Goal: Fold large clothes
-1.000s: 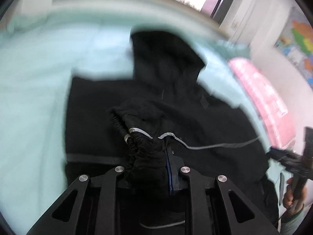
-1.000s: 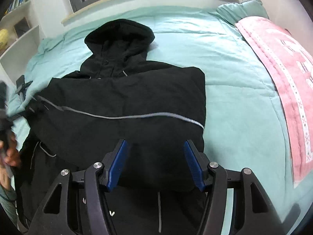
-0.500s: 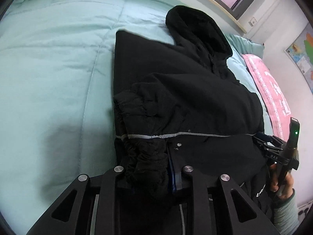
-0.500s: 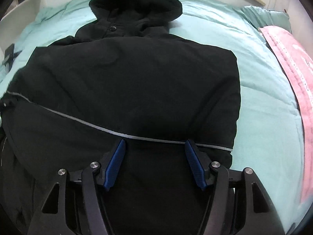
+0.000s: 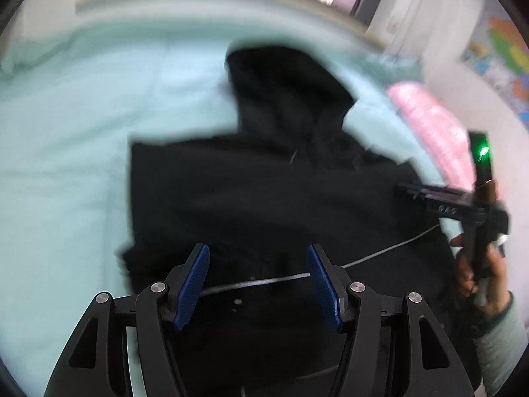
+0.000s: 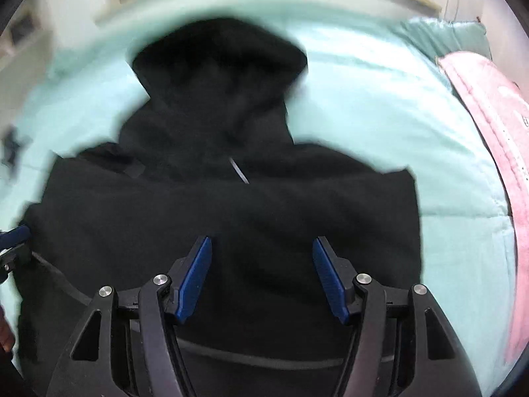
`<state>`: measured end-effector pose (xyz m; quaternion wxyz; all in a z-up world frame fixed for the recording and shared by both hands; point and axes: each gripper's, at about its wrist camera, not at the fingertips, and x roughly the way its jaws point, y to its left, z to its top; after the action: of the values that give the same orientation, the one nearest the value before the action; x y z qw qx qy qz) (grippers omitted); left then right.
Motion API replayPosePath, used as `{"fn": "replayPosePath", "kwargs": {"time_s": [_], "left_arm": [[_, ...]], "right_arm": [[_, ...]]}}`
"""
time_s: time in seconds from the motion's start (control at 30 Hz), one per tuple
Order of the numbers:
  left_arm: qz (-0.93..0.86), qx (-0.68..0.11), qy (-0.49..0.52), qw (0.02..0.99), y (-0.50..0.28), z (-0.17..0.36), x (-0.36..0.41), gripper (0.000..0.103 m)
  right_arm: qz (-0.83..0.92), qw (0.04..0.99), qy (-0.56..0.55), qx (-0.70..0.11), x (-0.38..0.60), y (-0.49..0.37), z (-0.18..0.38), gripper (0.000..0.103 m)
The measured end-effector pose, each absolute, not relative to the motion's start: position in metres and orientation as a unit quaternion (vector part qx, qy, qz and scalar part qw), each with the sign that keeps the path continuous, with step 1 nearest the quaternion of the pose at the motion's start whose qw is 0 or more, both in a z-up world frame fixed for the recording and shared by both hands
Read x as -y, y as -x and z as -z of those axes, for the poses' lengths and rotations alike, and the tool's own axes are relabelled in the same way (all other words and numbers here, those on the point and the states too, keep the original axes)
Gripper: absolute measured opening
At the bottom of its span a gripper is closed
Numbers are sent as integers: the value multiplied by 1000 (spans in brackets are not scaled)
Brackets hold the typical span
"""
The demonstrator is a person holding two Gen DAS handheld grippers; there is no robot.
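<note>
With its blue pads spread apart, the left gripper [image 5: 256, 283] hangs over the lower part of the black hooded jacket [image 5: 264, 198]; jaws have just been opening, and nothing sits between them now, only the jacket surface below w/ a thin grey reflective stripe [image 5: 258, 283] running across the gap. Right gripper [image 6: 261, 274] likewise stands w/ jaws apart, holding nothing, pointed down at the jacket's midsection.

Jacket lies flat on the mint-green bed cover [image 6: 380, 106], hood [image 6: 218, 66] toward the far side by the window ledge, body toward the cameras. Sides look folded inward so the body makes a rough rectangle, though both views are blurred and fold edges aren't crisp. A short pale zipper or cord piece [image 6: 239, 173] shows just below the hood in the right wrist view.

In the left wrist view, the right gripper appears at the right edge, over the jacket's right margin, held by the person's hand [image 5: 479, 274] w/ a pale sleeve cuff below it; a green light [image 5: 483, 149] glows on the upright part of that tool. In the right wrist view, a bit of the left gripper's blue pad [image 6: 15, 235] pokes in at the left edge, beside the jacket.

Pink blanket [image 6: 496, 152] lies along the bed's right side, well apart from the jacket. Colourful map [image 5: 502, 63] on the wall, upper right.
</note>
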<state>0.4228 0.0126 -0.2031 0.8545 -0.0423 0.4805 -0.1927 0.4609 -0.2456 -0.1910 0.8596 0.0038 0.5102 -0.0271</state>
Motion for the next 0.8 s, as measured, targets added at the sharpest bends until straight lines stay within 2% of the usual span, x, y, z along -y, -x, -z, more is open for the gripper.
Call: {"fn": "replayPosePath", "kwargs": {"time_s": [0.07,0.2,0.33,0.53,0.63,0.73,0.8], "left_arm": [[175,-511,37,841,-436,229,-11,62],[162,-509,29,845,-438,234,-8,61],[160,-475,-3,865,-412,211,-9,61],[192,-406,49,892,-356,157,-31,62],[174,-419,51,890,-347,164,-32,62],[134,-492,35,860,-364,221,-27,61],[141,-486,51,861,-363,241,-34,62]], "right_arm": [[34,841,-2,-539,247,-473,215,66],[26,841,-12,-540,252,-478,217,68],[-5,851,-42,-524,266,-451,184,67],[-33,885,-42,-462,286,-360,131,68],[-26,878,-18,-478,284,-338,148,68],[-30,860,9,-509,278,-330,201,67],[-36,873,3,-486,283,-321,225,67]]}}
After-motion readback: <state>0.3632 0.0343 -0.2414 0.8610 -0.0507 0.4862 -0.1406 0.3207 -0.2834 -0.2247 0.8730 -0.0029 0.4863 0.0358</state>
